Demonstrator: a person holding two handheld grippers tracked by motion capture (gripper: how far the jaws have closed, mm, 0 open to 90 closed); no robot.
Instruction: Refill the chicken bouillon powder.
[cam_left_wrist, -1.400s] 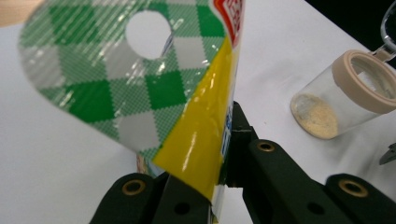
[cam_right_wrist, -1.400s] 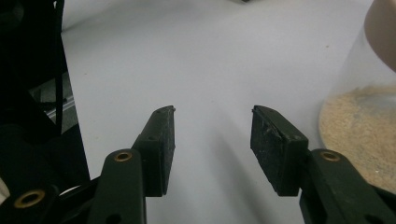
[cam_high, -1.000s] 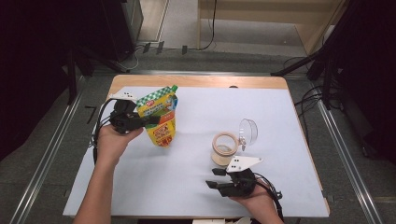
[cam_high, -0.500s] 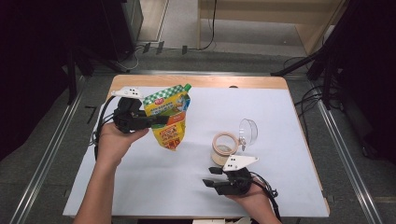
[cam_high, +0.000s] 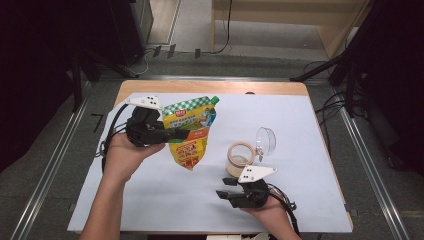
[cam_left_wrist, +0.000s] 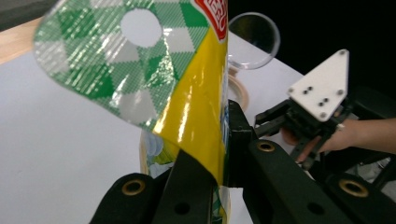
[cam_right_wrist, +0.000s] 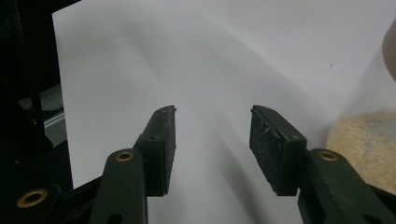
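A yellow pouch (cam_high: 191, 145) with a green chequered top hangs above the white sheet, and my left gripper (cam_high: 199, 133) is shut on it. In the left gripper view the pouch (cam_left_wrist: 187, 88) is pinched edge-on between the two black jaws of that gripper (cam_left_wrist: 224, 144). A round clear container (cam_high: 240, 157) with tan contents stands to the right on the sheet, with a clear lid (cam_high: 265, 141) raised beside it. My right gripper (cam_high: 225, 194) rests near the front edge, pointing left. In its own view the right gripper (cam_right_wrist: 212, 140) is open with nothing between the jaws, and the container (cam_right_wrist: 369, 140) sits at the right edge.
The white sheet (cam_high: 300, 125) covers most of a wooden table (cam_high: 210, 87). Cables trail from both grippers. Dark stands and floor cables surround the table. The right gripper (cam_left_wrist: 280, 119) with its grey plate appears in the left gripper view beyond the pouch.
My left gripper has lifted the pouch and carried it to the right, toward the table's middle. The right gripper has stayed in place.
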